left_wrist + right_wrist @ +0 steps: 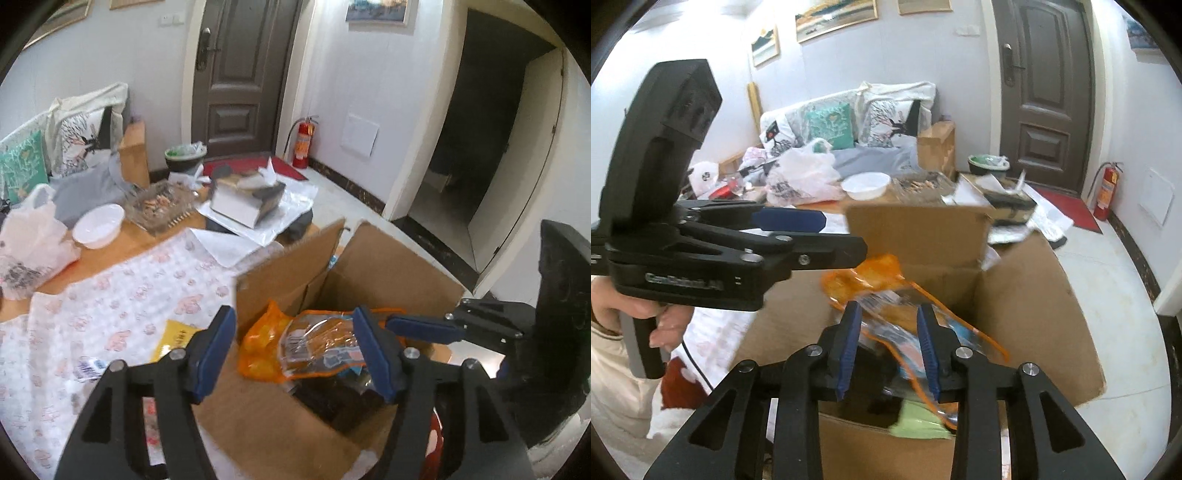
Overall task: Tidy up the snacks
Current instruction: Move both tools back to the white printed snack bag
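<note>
a lived-in room with pale walls, a dark brown panelled door point(243, 74) and a red fire extinguisher point(302, 142) standing beside it on the tiled floor. the wooden table point(110, 258) is partly covered by a white cloth with pink flower print point(122, 302), and an open brown cardboard box point(388, 273) sits right under both tools, its flaps standing up.

the left tool point(295, 354) hangs over the box with its blue-padded jaws spread apart and nothing pressed between them. just beyond its fingers, inside the box, lies an orange-edged clear plastic snack bag point(317, 343) on top of a plain orange packet point(258, 347) and something dark lower down. to the left of this tool, out on the cloth, a small yellow packet point(173, 336) lies flat. farther ahead of it are a white plastic bowl point(99, 225), a clear tray of small snacks point(162, 203) and a tissue box point(247, 199).

the right tool point(888, 347) also points down into the box, jaws parted a little; the same clear snack bag point(886, 306) shows between and beyond its pads, blurred, and i see no pad actually pressing it. a pale green packet point(919, 421) sits lower in the box, near this tool's right finger. a person's hand point(665, 321) grips the left tool's handle.
</note>
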Motion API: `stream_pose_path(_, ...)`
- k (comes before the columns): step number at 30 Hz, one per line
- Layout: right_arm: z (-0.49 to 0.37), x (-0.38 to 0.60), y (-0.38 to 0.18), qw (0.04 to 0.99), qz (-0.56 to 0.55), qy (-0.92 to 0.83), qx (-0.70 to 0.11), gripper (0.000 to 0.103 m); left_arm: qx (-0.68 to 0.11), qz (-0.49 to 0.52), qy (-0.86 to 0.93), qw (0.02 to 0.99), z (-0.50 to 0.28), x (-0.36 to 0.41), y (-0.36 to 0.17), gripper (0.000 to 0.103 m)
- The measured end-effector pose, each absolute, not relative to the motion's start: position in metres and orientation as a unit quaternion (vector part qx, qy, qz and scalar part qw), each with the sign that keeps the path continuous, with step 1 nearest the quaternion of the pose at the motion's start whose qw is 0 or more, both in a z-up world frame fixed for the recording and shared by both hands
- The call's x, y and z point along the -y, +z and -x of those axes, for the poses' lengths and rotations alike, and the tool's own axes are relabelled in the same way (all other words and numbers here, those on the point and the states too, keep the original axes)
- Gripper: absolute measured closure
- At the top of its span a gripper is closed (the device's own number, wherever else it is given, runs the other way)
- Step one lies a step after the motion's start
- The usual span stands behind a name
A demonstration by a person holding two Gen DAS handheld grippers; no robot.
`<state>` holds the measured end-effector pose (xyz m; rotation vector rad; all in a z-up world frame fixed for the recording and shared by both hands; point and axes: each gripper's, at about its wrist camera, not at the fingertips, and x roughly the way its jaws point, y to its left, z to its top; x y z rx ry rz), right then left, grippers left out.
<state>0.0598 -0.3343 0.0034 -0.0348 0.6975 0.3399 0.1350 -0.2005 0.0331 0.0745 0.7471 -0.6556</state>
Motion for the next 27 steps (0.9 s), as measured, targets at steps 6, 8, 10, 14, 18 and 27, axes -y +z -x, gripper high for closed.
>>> stream_pose_path(6,-0.054,0.28,0.021,0.924,0.017,0.207,-0.322,0.071,-0.332,-0.019,-0.282,0.9,-0.113,0.124,0.055,0.039)
stream_pose_path(8,-0.056,0.252,0.023,0.92,0.016,0.226,-0.321,0.068,-0.329,-0.016,-0.269,0.905,-0.109,0.099,0.055,0.038)
stream_pose_path(10,-0.058,0.228,0.022,0.915,0.015,0.242,-0.321,0.065,-0.331,-0.006,-0.251,0.91,-0.107,0.067,0.052,0.038)
stream_pose_path(14,-0.067,0.17,0.01,0.902,0.023,0.273,-0.333,0.055,-0.34,0.013,-0.229,0.912,-0.11,0.017,0.039,0.037)
stream_pose_path(18,-0.08,0.12,-0.013,0.886,0.026,0.293,-0.359,0.044,-0.357,0.032,-0.215,0.908,-0.122,-0.026,0.016,0.034)
stream_pose_path(27,-0.132,0.087,-0.073,0.882,-0.02,0.243,-0.403,0.017,-0.421,0.082,-0.223,0.875,-0.18,-0.057,-0.059,0.031)
